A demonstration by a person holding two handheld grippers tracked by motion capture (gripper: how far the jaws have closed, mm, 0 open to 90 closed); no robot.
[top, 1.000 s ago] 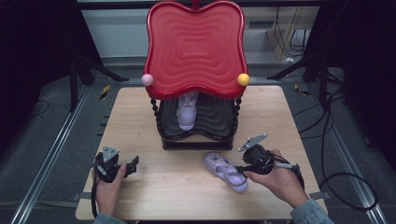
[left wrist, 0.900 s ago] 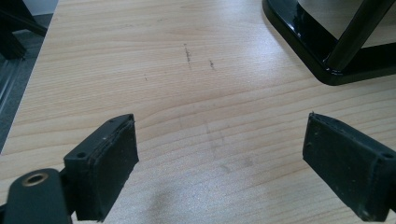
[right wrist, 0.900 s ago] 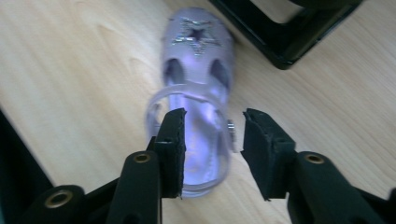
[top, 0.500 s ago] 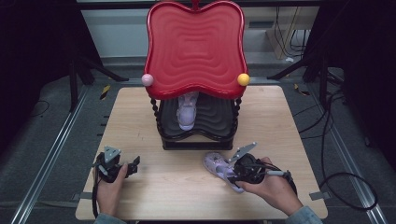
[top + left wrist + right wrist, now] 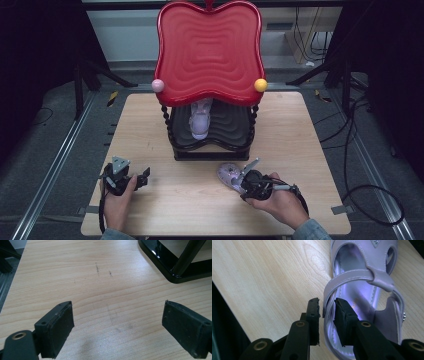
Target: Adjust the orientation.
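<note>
The step in hand looks like the pickup of the loose lilac strappy sandal (image 5: 230, 176), which lies flat on the wooden table (image 5: 325, 150) just in front of the black two-tier rack with the wavy red top (image 5: 210, 50); its mate (image 5: 201, 119) sits on the rack's lower shelf. The right gripper (image 5: 326, 310) is nearly clenched, jaws straddling the sandal's side wall by the strap. The left gripper (image 5: 120, 322) rests released, well left of the rack. Next, I judge, comes firm closure, then a lift toward that shelf.

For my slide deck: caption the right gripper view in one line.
Right gripper closes its black jaws on the side strap of a lilac sandal lying on the wooden table.
</note>
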